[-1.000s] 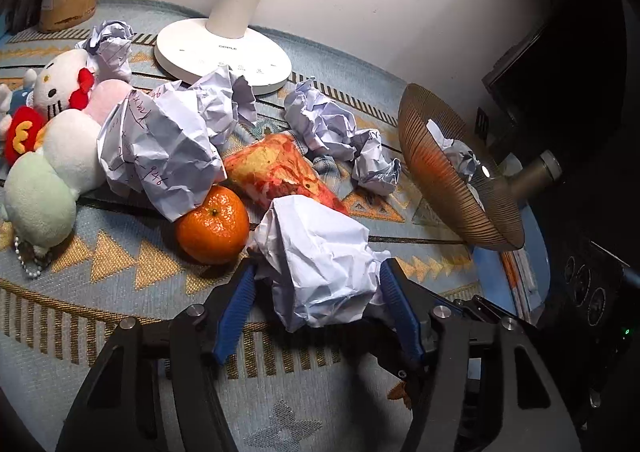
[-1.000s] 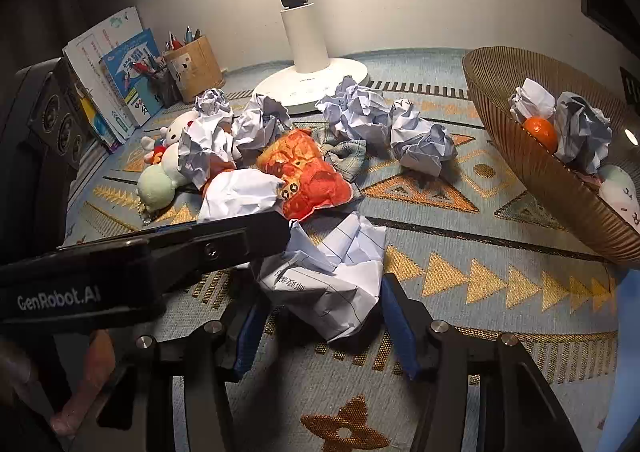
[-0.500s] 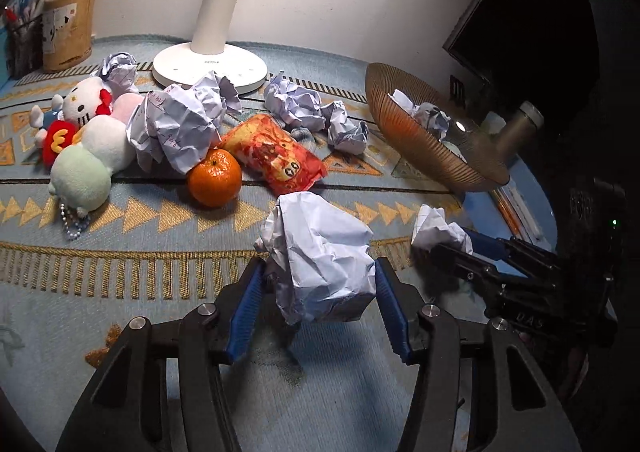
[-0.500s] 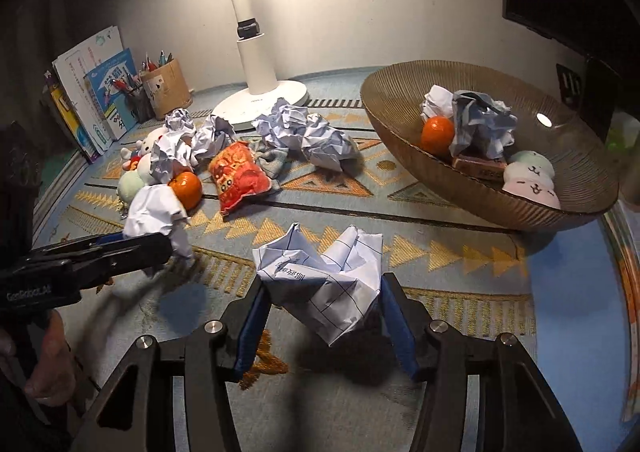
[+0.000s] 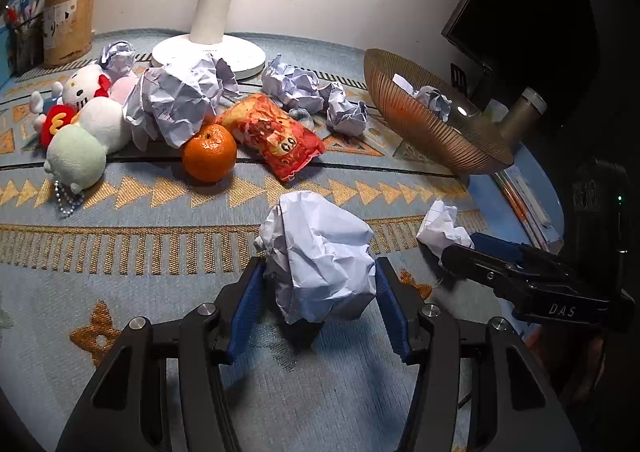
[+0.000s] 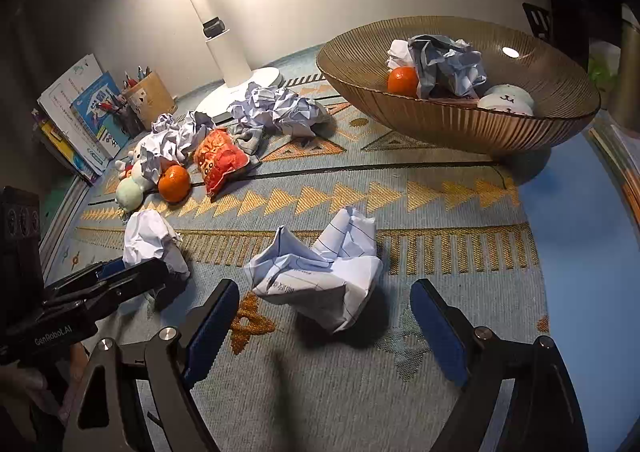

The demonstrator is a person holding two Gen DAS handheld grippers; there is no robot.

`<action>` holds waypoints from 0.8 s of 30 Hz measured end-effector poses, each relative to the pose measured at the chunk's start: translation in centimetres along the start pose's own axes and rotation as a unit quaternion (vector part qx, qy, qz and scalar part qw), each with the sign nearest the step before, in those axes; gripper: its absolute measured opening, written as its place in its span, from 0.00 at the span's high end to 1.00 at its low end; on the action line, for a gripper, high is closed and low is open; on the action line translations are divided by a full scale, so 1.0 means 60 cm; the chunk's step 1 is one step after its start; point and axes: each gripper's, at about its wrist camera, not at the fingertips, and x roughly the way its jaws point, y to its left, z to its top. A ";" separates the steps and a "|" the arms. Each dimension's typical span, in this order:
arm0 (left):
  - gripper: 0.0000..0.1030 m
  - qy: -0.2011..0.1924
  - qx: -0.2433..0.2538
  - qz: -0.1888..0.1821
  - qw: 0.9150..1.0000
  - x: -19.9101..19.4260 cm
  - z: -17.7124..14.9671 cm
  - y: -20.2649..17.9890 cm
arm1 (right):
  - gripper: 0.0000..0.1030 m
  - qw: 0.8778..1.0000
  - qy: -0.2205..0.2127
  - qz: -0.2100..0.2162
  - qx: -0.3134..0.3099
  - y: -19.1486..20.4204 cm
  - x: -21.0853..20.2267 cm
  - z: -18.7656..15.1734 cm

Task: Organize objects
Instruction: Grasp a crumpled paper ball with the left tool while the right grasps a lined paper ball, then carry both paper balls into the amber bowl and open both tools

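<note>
My left gripper [image 5: 320, 268] is shut on a white crumpled paper ball [image 5: 320, 252], with both blue pads pressing its sides above the patterned rug. That ball [image 6: 146, 238] and the left gripper [image 6: 120, 276] also show at the left of the right wrist view. My right gripper [image 6: 323, 286] has its jaws opening wide. A lined crumpled paper [image 6: 320, 272] sits between them on the rug, free of both pads. In the left wrist view the lined paper [image 5: 440, 228] lies just ahead of the right gripper [image 5: 476, 252]. A ribbed brown bowl [image 6: 460, 128] stands at the back right.
The bowl holds an orange [image 6: 403, 81], crumpled paper and round plush toys. Mid-rug lie an orange [image 5: 209, 152], a red snack bag [image 5: 280, 136], several paper balls [image 5: 176, 104] and plush toys [image 5: 80, 148]. A lamp base [image 5: 208, 52], pen holder [image 5: 68, 28] and books [image 6: 80, 112] stand behind.
Both grippers drew back from the pile toward the near part of the rug. The right jaws spread and let go of the lined paper. The left keeps its ball.
</note>
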 end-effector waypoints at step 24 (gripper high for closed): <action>0.50 -0.065 0.104 -0.049 0.991 0.034 0.197 -0.189 | 0.42 0.980 -0.185 -0.049 0.058 -0.101 -0.197 0.151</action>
